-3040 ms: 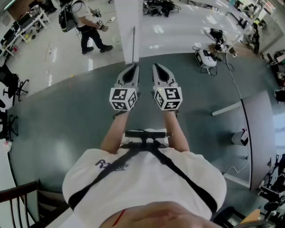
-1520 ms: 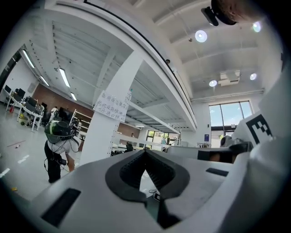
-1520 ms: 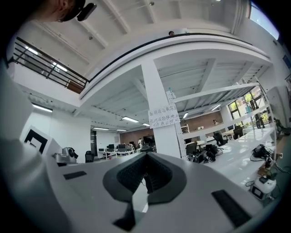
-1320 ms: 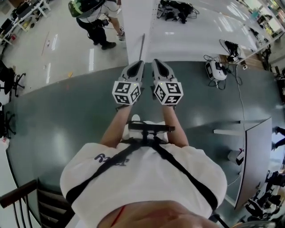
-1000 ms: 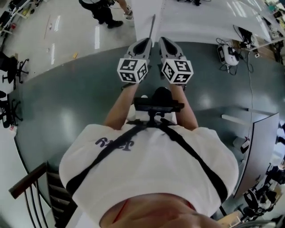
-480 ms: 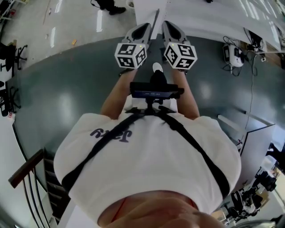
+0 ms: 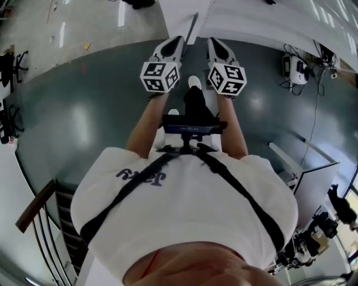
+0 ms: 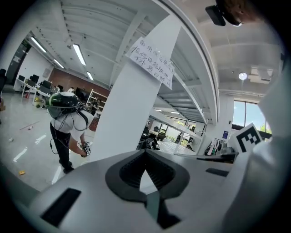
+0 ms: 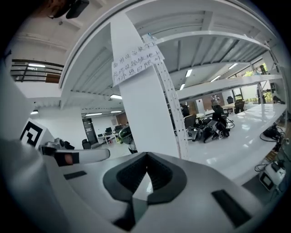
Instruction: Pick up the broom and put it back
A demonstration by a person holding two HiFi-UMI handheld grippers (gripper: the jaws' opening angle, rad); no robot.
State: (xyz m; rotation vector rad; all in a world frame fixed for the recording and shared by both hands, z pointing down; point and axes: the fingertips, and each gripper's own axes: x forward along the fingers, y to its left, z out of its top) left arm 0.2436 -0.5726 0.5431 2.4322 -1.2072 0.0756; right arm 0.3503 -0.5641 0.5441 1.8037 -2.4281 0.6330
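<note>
A thin grey pole (image 7: 192, 28), perhaps the broom's handle, leans against a white pillar (image 7: 180, 12) at the top of the head view; no broom head shows. My left gripper (image 7: 178, 40) and right gripper (image 7: 211, 40) are held side by side, pointing at the pillar's foot, one on each side of the pole and short of it. Both are shut and empty. The left gripper view has its jaw tips (image 8: 145, 152) meeting before the pillar (image 8: 132, 104). In the right gripper view the tips (image 9: 146, 154) also meet, with the pillar (image 9: 145, 104) behind.
A handwritten paper note (image 8: 152, 59) hangs on the pillar. Another person (image 8: 68, 123) in a helmet bends over left of it. Cables and a small device (image 7: 296, 67) lie on the floor at right, a white panel (image 7: 313, 173) stands lower right, and a railing (image 7: 33, 206) lower left.
I have walked up to the pillar: it and the pole have slid to the top edge of the head view. Both grippers have stayed shut, side by side.
</note>
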